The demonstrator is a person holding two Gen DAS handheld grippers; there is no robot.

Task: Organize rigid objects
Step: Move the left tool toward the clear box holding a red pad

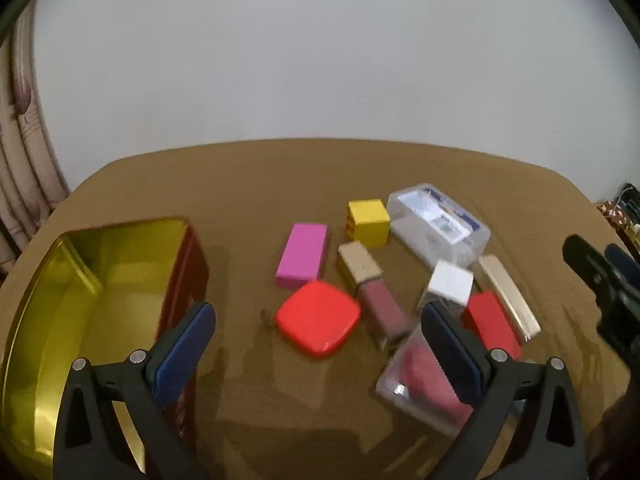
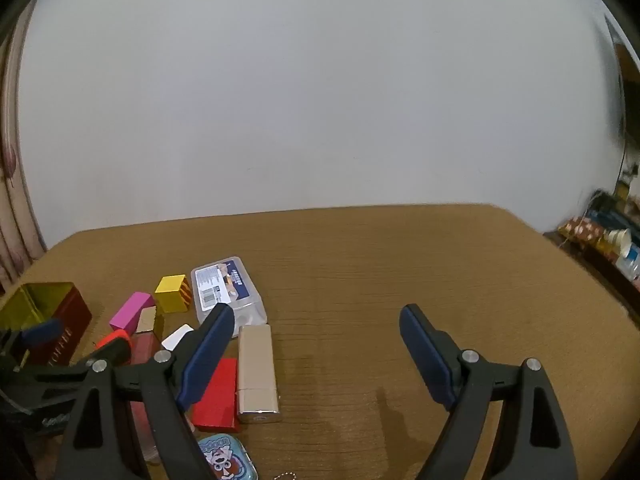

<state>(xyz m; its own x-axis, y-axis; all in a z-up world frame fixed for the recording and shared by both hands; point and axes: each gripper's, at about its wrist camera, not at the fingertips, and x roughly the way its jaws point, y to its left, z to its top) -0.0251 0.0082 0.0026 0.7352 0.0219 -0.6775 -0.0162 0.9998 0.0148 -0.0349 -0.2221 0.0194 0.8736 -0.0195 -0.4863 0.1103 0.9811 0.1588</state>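
Note:
My left gripper hangs open over the brown table, touching nothing. A red rounded case shows between its fingers, with a pink box, a yellow cube and a maroon box around it. An open red tin with a gold inside stands at the left. My right gripper is open over bare table, to the right of a champagne box and a red box. Its left finger hides part of the clear plastic box.
A white box, a tan box and a clear case with something red inside lie in the same cluster. A blue tin with a cartoon dog sits at the near edge. A white wall stands behind the table; a cluttered shelf is at the right.

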